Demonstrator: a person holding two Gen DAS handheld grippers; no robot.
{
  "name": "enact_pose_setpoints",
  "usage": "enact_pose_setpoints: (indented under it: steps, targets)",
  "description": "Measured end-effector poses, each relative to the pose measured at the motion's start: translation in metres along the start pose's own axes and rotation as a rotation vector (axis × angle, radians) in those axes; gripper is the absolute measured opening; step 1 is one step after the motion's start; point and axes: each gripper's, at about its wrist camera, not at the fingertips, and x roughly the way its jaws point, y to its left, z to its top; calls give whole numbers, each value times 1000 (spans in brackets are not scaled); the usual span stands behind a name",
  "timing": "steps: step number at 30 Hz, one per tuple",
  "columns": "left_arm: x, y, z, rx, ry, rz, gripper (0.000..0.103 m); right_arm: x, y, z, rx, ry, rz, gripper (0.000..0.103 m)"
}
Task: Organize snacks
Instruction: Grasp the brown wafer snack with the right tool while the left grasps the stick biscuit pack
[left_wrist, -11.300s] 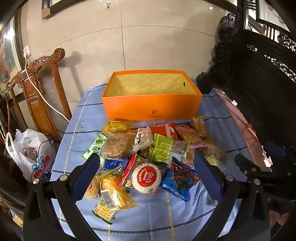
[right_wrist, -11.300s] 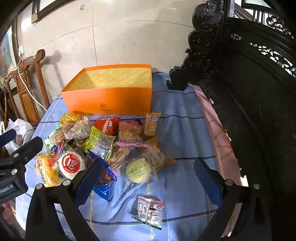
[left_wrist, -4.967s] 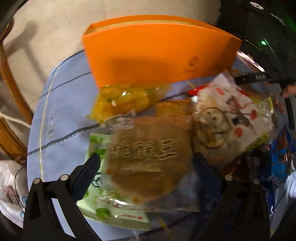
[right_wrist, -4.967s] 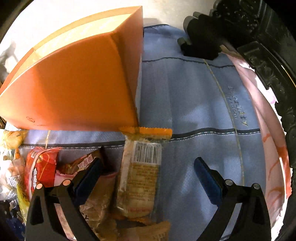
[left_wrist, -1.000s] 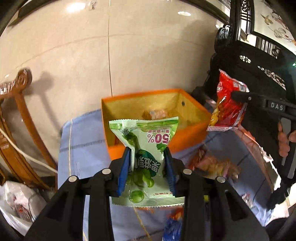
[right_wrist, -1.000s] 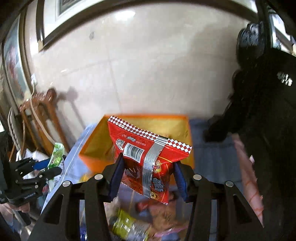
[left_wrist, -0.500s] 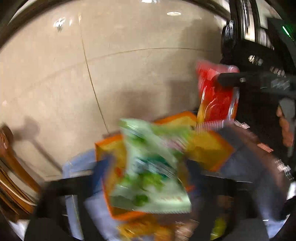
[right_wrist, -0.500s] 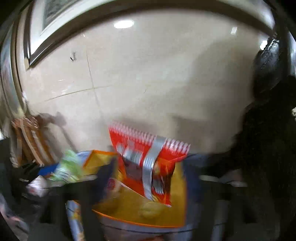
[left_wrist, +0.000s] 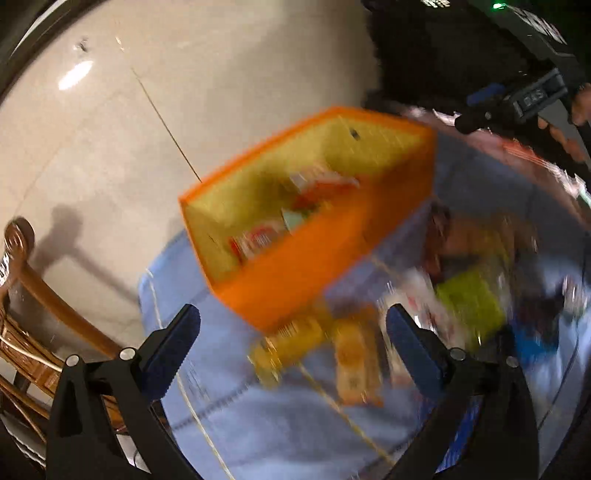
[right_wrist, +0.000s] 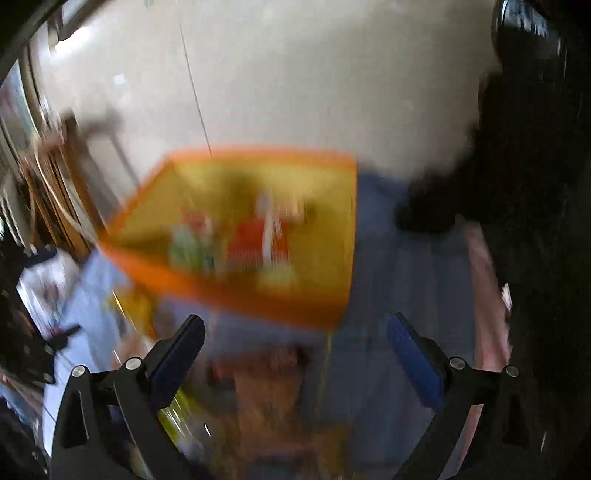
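Observation:
The orange box (left_wrist: 295, 266) stands on the blue tablecloth (left_wrist: 258, 432), its yellow inside holding a red packet (right_wrist: 255, 240), a green packet (right_wrist: 192, 251) and other blurred wrappers. My left gripper (left_wrist: 291, 314) hangs open and empty just in front of the box's near corner. Loose snacks lie right of it: a yellow packet (left_wrist: 288, 347), an orange biscuit packet (left_wrist: 356, 365) and a lime-green pack (left_wrist: 469, 302). My right gripper (right_wrist: 295, 320) is open and empty too, above the box's front wall (right_wrist: 240, 295). Motion blur smears both views.
A carved wooden chair (left_wrist: 37, 295) stands left of the table, with a white plastic bag (right_wrist: 48, 273) below it. Dark carved furniture (right_wrist: 535, 147) walls in the right side. A person's hand (left_wrist: 561, 136) holds the other gripper at top right. A pink cloth (right_wrist: 487, 295) edges the table.
Both grippers opened and let go: the green packet and the red packet left the jaws and now lie in the orange box. Both hands have dropped lower toward the table.

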Motion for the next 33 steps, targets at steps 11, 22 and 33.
enact_pose_setpoints:
  steps: [11,22,33]
  targets:
    - [61,-23,-38,-80,133,15,99,115,-1,-35,312,280,-13,99]
    - [106,-17,-61,-213,246,-133,99,146,18,-39,302,274,61,90]
    - [84,-42,-50,-212,245,-213,28,114,8,-53,376,216,84,27]
